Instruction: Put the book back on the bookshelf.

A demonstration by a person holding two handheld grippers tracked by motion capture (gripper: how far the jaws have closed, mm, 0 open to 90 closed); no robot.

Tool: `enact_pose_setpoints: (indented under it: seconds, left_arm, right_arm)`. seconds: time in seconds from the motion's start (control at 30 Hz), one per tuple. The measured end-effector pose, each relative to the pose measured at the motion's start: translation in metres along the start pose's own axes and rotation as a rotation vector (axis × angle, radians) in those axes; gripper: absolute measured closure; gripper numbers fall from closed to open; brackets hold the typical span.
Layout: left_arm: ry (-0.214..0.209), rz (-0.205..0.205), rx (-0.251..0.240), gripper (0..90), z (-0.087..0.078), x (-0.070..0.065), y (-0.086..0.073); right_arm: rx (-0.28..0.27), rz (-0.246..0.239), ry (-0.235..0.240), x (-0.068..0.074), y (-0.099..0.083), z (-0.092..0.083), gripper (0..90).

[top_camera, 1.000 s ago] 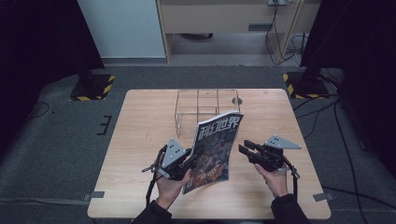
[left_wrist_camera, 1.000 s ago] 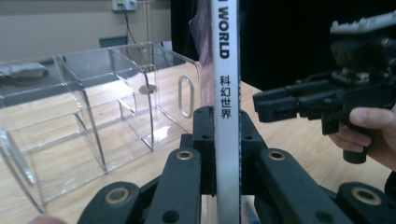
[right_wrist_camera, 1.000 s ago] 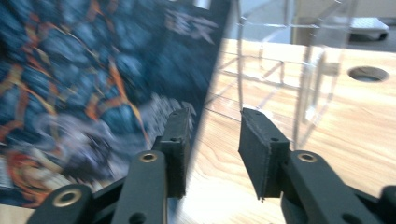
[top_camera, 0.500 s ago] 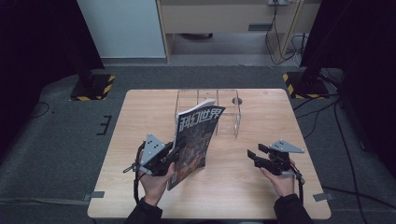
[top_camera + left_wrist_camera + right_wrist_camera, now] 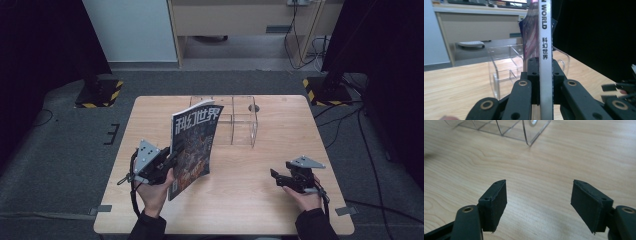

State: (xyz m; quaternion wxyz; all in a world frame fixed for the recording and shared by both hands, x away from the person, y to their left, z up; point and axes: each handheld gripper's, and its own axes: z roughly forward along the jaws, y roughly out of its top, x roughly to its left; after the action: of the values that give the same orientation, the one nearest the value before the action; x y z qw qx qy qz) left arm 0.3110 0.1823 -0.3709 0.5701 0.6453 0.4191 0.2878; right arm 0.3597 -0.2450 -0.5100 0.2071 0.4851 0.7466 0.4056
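Left gripper (image 5: 167, 162) is pinching the magazine (image 5: 192, 145) by its spine, holding it upright over the near-left part of the table (image 5: 250, 200). Right gripper (image 5: 280, 178) is resting low at the near right, jaws spread with nothing between them; they have just been opening. Handover to a single grip looks done. Farther back, the clear acrylic rack (image 5: 240, 125) is standing with bare slots, well apart from the magazine. Remaining, by my reading: carrying the magazine back and slotting it in.

A wooden table (image 5: 300, 130) stands on grey carpet (image 5: 60, 140), with a wooden desk (image 5: 235, 20) behind.
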Motion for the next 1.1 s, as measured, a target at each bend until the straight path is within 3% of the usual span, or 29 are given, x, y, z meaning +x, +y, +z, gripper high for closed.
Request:
enact_pose_setpoints:
  seconds: [0.37,0.57,0.8,1.1]
  left_arm:
    - [0.06,-0.015,-0.038,82.5,0.0,0.016,0.01]
    - [0.081,-0.02,-0.057,82.5,0.014,0.021,0.017]
    - [0.087,-0.028,-0.065,82.5,0.029,0.022,0.024]
    - [0.135,-0.029,-0.087,82.5,0.047,0.03,0.039]
  right_arm:
    - [0.037,-0.009,-0.023,0.001,-0.007,0.006,22.0]
    - [0.064,-0.035,-0.028,0.003,-0.01,0.01,19.2]
    - [0.066,-0.034,-0.033,0.002,-0.01,0.012,18.1]
    - [0.111,-0.027,-0.037,0.002,-0.013,0.017,13.3]
